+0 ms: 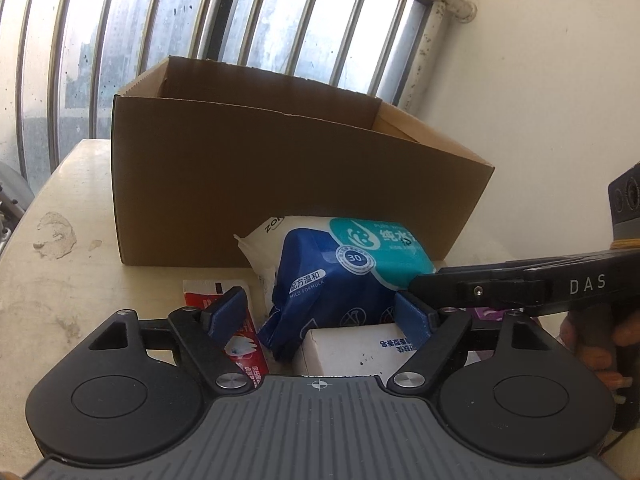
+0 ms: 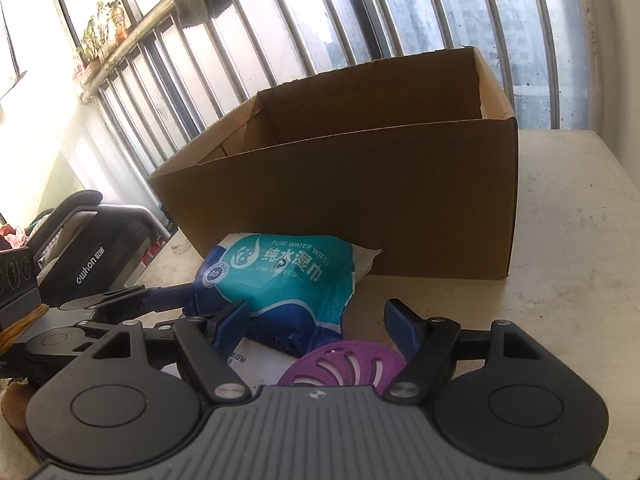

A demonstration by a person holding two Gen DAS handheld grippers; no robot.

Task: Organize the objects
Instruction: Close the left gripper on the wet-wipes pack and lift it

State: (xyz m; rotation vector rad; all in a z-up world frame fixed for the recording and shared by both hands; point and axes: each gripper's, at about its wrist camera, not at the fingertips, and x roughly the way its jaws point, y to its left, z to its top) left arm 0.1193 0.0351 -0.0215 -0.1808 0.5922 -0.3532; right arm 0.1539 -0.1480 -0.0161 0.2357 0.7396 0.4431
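A blue and teal wet-wipes pack point(image 1: 344, 276) point(image 2: 280, 276) lies on the table in front of an open cardboard box point(image 1: 280, 184) point(image 2: 360, 200). My left gripper point(image 1: 320, 314) is open, its pads on either side of the pack and a white carton point(image 1: 352, 350). The left pad hangs over a red tube point(image 1: 244, 344). My right gripper point(image 2: 318, 324) is open too, spanning the pack's near end and a purple slotted disc point(image 2: 340, 364). One right finger point(image 1: 480, 284) reaches in beside the pack. A left finger point(image 2: 160, 294) meets the pack from the other side.
The box stands on a worn cream table point(image 1: 60, 280) point(image 2: 560, 260) against a barred window point(image 1: 240, 20). A white wall point(image 1: 540, 120) closes one side. Off the table's edge sits a black machine point(image 2: 100, 256). A hand point(image 1: 592, 340) holds the right gripper's handle.
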